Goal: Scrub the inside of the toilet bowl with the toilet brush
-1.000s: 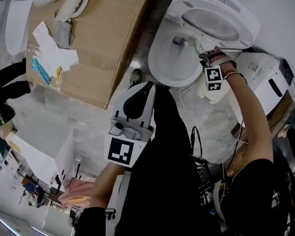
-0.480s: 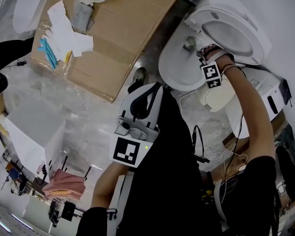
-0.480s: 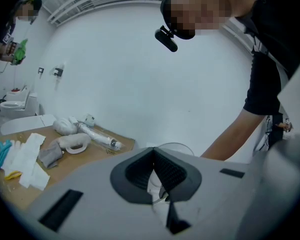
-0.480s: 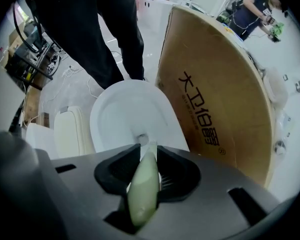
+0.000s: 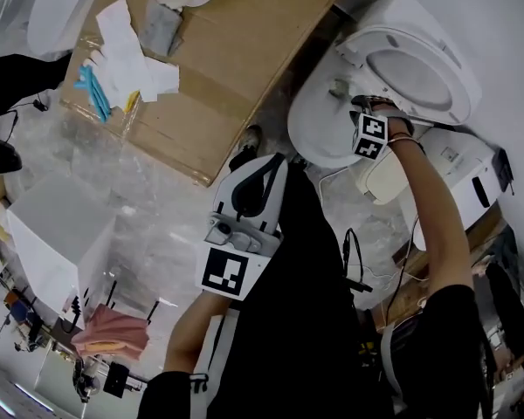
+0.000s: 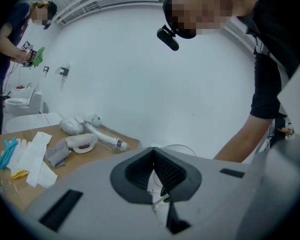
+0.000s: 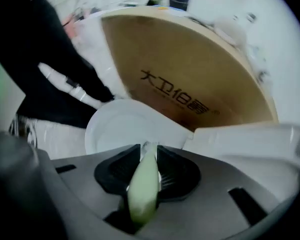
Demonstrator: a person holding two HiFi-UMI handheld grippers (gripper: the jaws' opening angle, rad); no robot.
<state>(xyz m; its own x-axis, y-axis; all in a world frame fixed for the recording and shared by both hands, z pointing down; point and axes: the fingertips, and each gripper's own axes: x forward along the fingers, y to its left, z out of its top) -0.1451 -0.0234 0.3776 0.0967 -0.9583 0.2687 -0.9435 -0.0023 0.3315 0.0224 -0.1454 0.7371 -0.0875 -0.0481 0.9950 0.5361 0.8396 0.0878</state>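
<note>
Black printed characters, apparently 大卫伯爵, on the brown cardboard sheet [image 7: 200, 69]; no other legible text.

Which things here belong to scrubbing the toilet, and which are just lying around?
For the job: toilet bowl; brush, held in the right gripper.
Lying about: cardboard box, papers, grey cloth, pink cloth. The left gripper is shut and empty.

access: toilet bowl [image 5: 317, 127] open from above | blocks: raised lid [image 5: 424, 66] behind — cardboard panel [image 5: 236, 59] close beside the bowl's rim
</note>
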